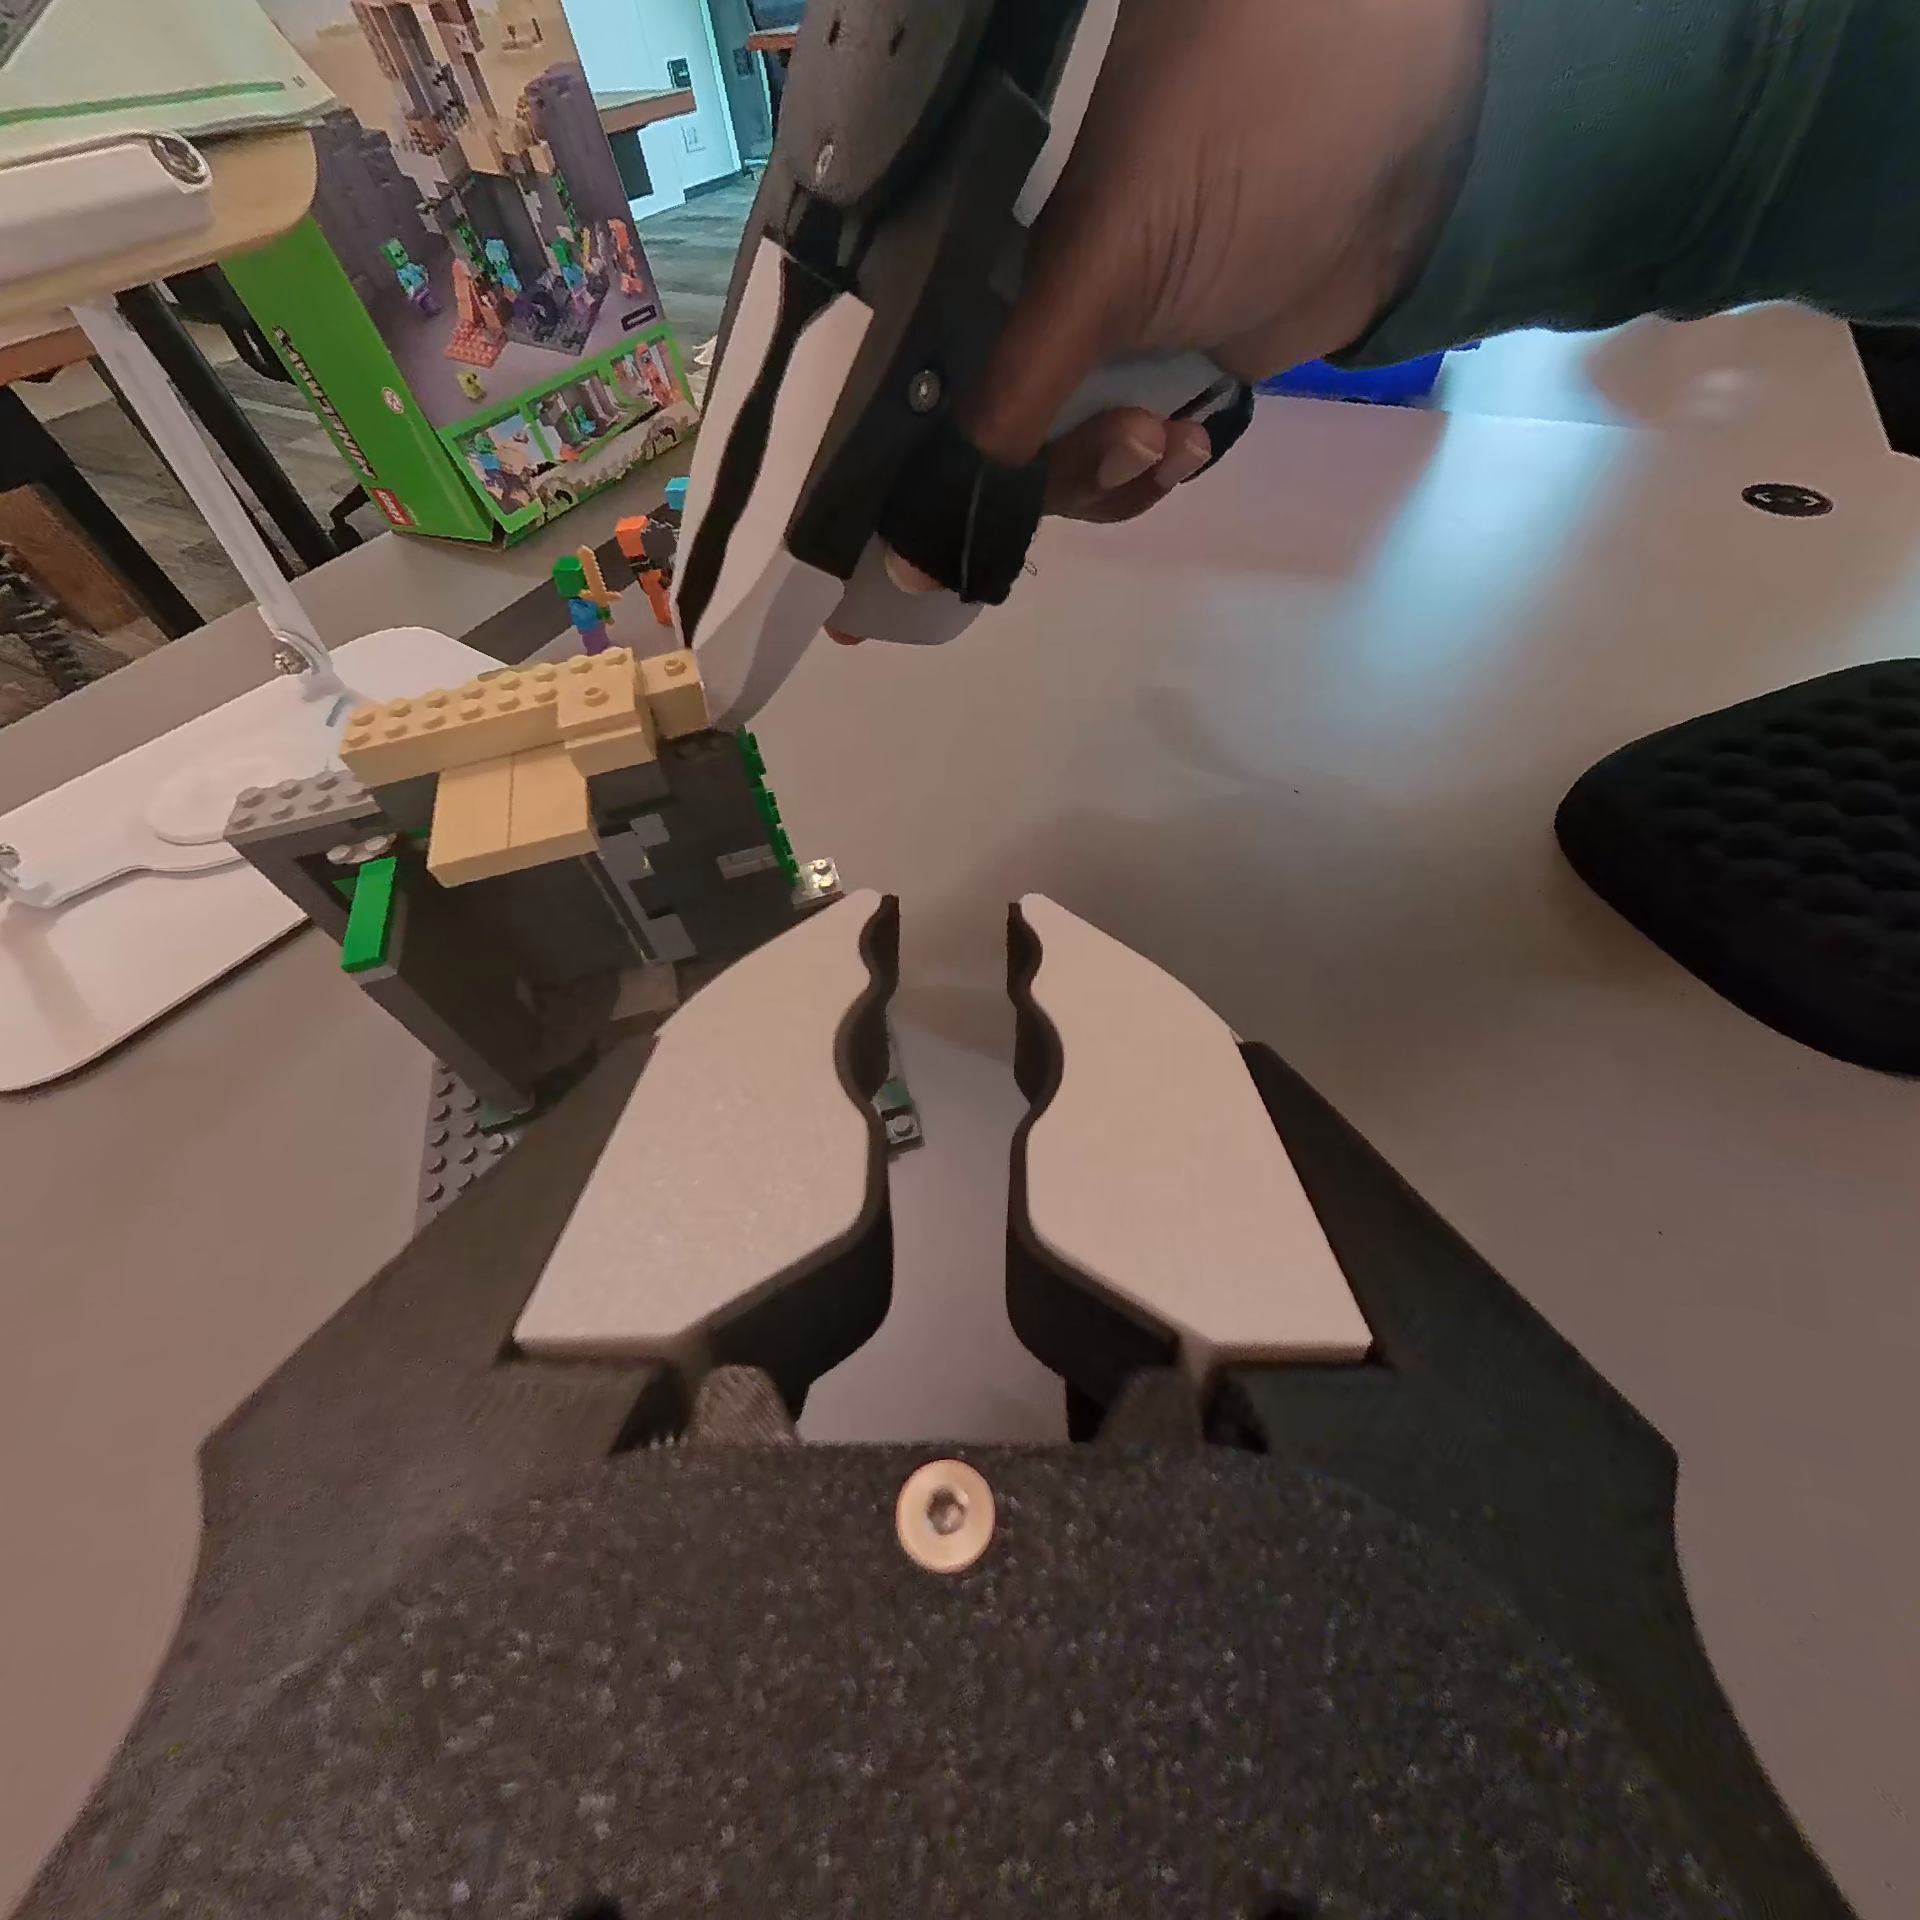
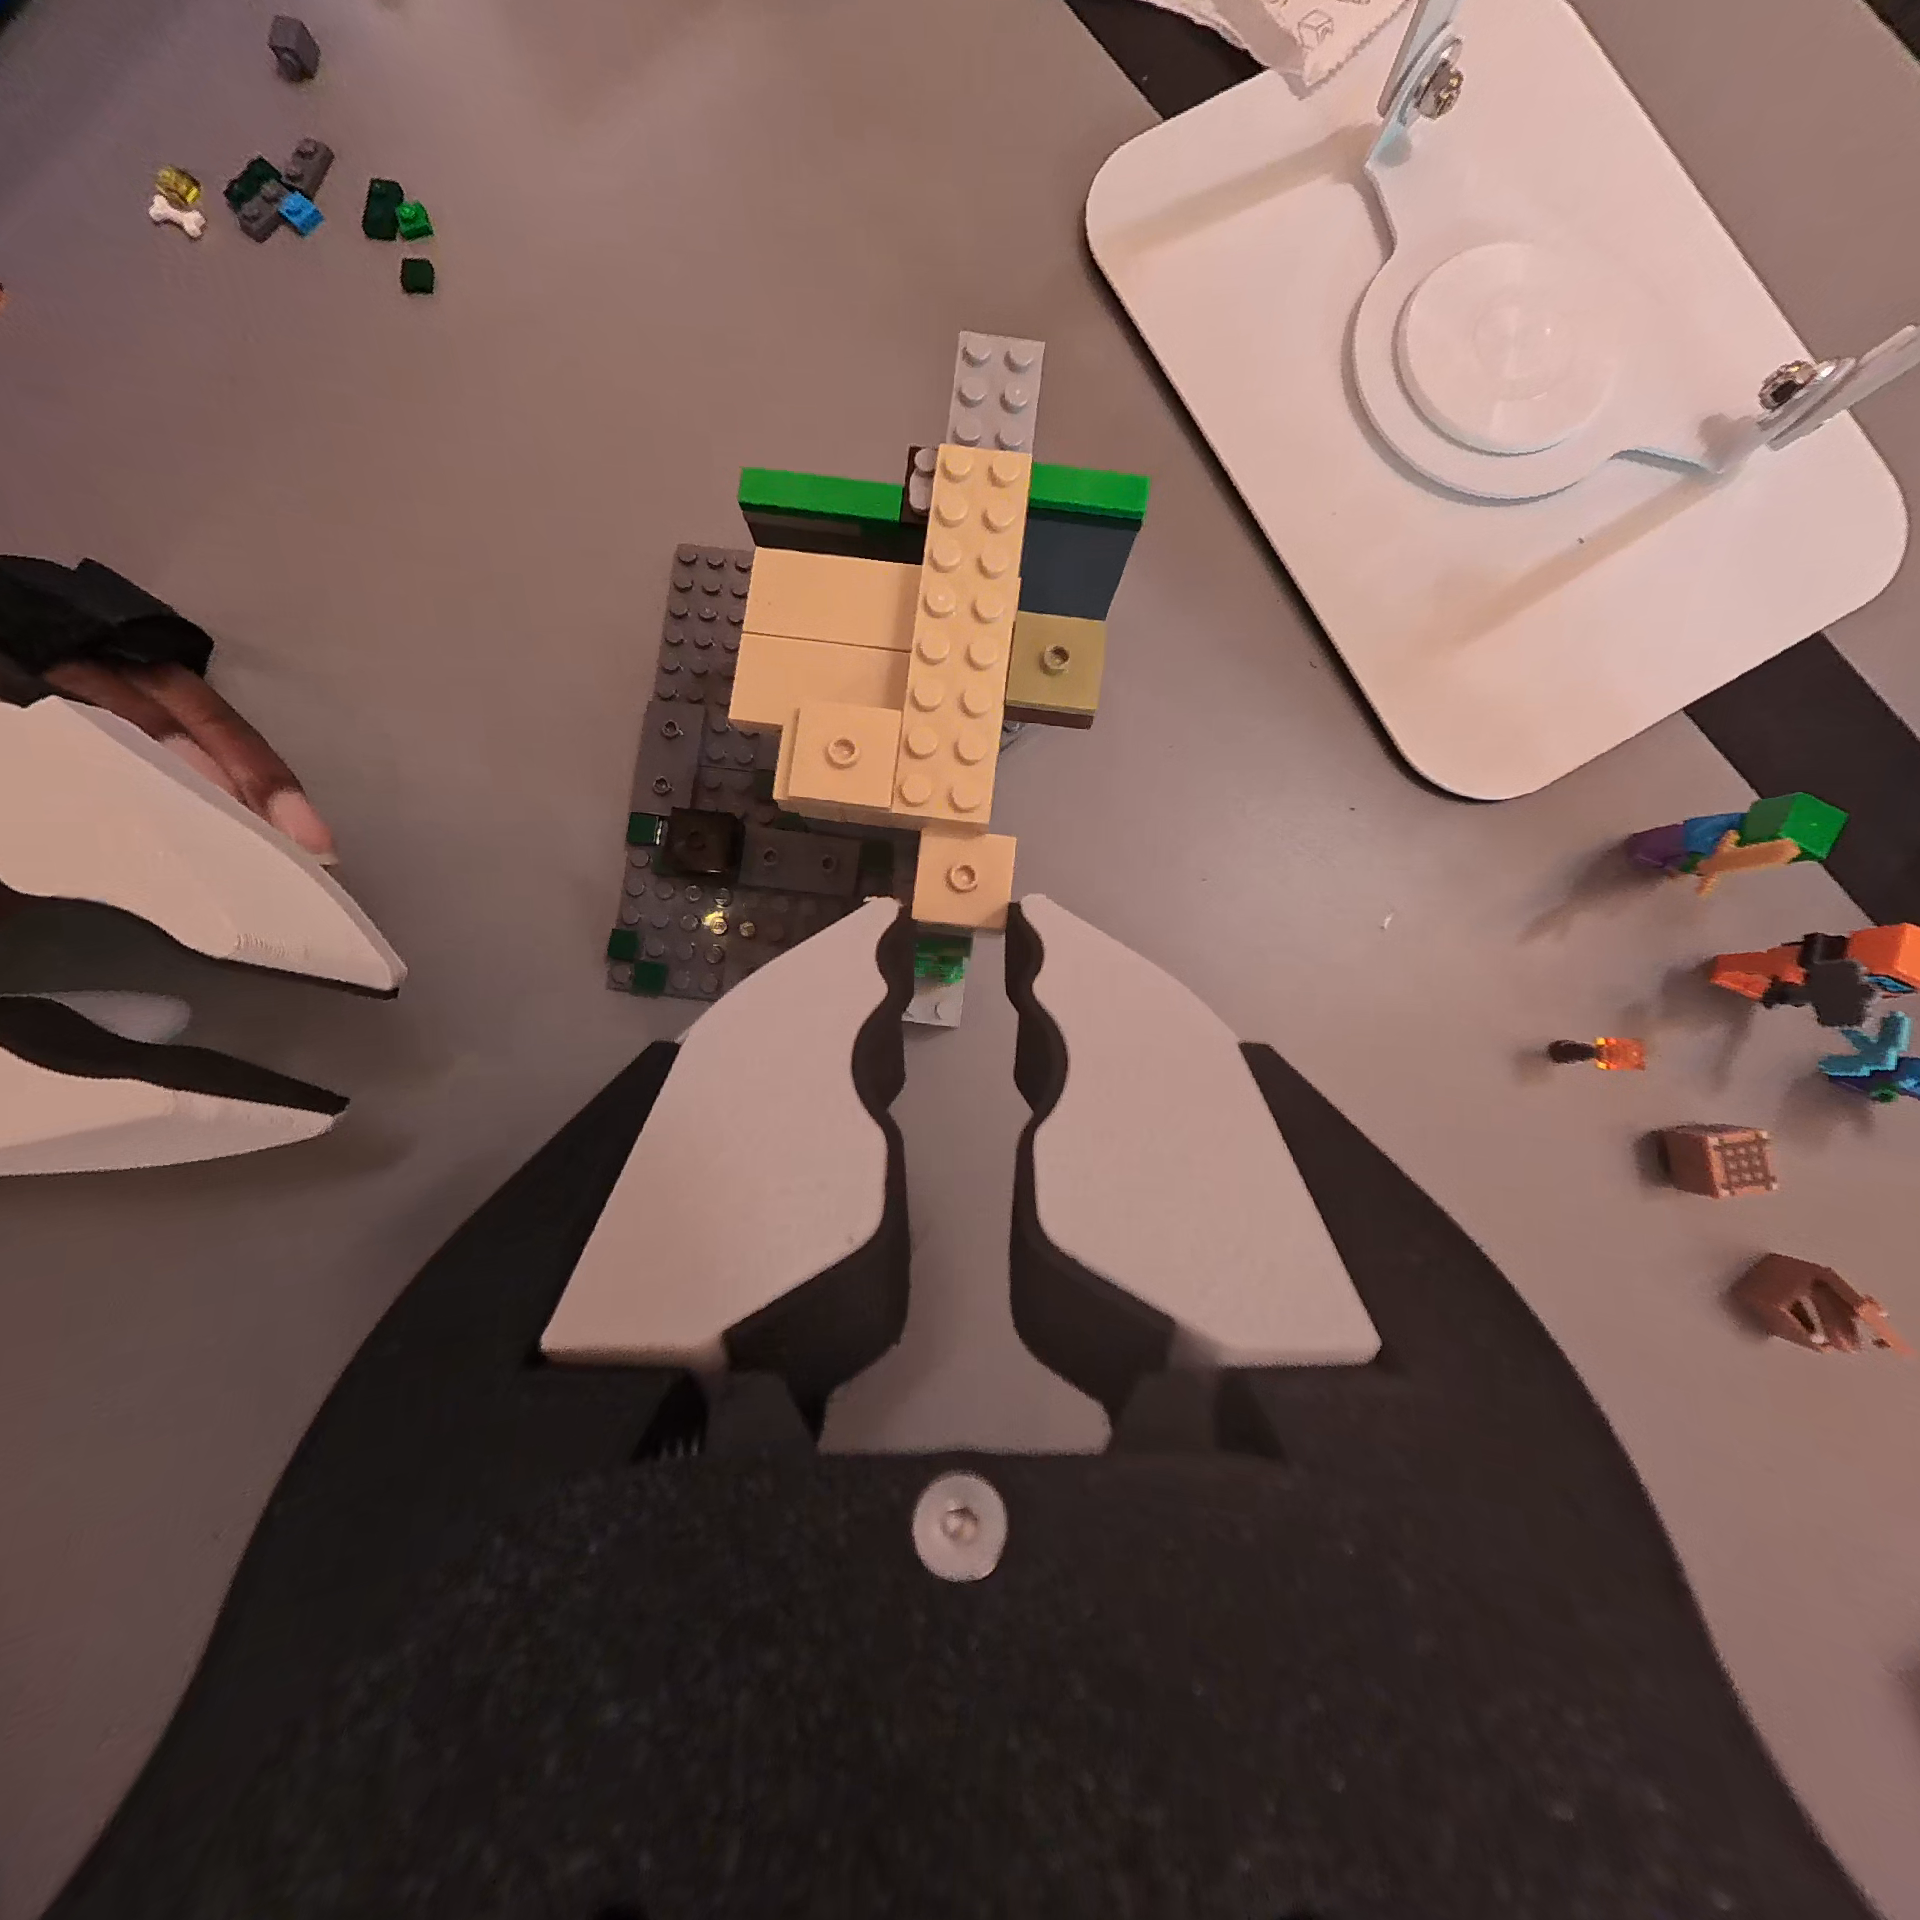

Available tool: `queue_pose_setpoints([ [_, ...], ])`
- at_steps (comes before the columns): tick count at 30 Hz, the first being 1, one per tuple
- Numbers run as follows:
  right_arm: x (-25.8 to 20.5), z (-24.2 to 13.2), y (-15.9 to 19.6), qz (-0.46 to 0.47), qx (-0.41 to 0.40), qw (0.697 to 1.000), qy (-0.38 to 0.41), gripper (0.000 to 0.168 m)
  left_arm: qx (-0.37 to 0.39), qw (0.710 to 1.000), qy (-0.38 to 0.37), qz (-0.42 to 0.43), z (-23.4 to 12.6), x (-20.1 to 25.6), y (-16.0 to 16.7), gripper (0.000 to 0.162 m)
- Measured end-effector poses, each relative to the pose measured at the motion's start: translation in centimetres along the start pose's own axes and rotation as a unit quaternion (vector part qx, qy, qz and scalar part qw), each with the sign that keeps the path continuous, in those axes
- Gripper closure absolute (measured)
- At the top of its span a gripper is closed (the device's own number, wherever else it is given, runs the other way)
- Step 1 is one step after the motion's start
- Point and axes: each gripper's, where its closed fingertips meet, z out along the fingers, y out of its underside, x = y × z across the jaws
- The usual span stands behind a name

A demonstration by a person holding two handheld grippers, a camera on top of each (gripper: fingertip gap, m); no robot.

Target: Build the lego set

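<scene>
While the build point(image 2: 883, 675) stands mid-table on its grey baseplate point(image 2: 681, 727), the step in hand appears to be seating a small tan tile point(image 2: 963, 878) at the near end of the tan roof. The right gripper point(image 2: 961, 909) comes down from above with its tips at that tile's near corners; the jaws stand slightly apart, and whether they pinch the tile cannot be told. In the left wrist view its tips point(image 1: 717, 707) touch the roof's end. The left gripper point(image 1: 951, 914) hovers low beside the build's base, jaws parted and empty.

The next move probably calls for a straight downward press on the tile, with the left gripper bracing the build against tipping.

Count: one build, one long tan plate point(image 2: 961, 623) along the roof, three single-stud tan tiles. One cluster of loose small parts point(image 2: 291, 197) lies far left. Three figures point(image 2: 1745, 831) lie right, near one white stand base point(image 2: 1299, 582). One set box point(image 1: 478, 260) stands behind.
</scene>
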Motion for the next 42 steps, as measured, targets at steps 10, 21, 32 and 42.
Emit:
queue_pose_setpoints([
  [10, -0.3, 0.25, 0.14, 0.004, 0.0, 1.0, 0.0, 0.152, -0.004, 1.0, 0.007, 0.004, 0.05, 0.33, 0.06, 0.143],
  [21, -0.42, 0.37, 0.23, 0.002, 0.008, 1.0, -0.004, 0.148, -0.007, 1.0, 0.01, 0.006, 0.08, 0.49, 0.13, 0.143],
  [32, -0.65, 0.02, -0.08, -0.021, 0.042, 0.999, -0.007, 0.14, -0.01, 1.0, 0.009, 0.006, 0.15, 0.41, 0.29, 0.143],
  [42, -0.71, -0.42, 0.47, -0.208, 0.084, 0.962, 0.155, 0.134, -0.013, 1.0, 0.012, 0.002, 0.32, 0.47, 0.51, 0.143],
])
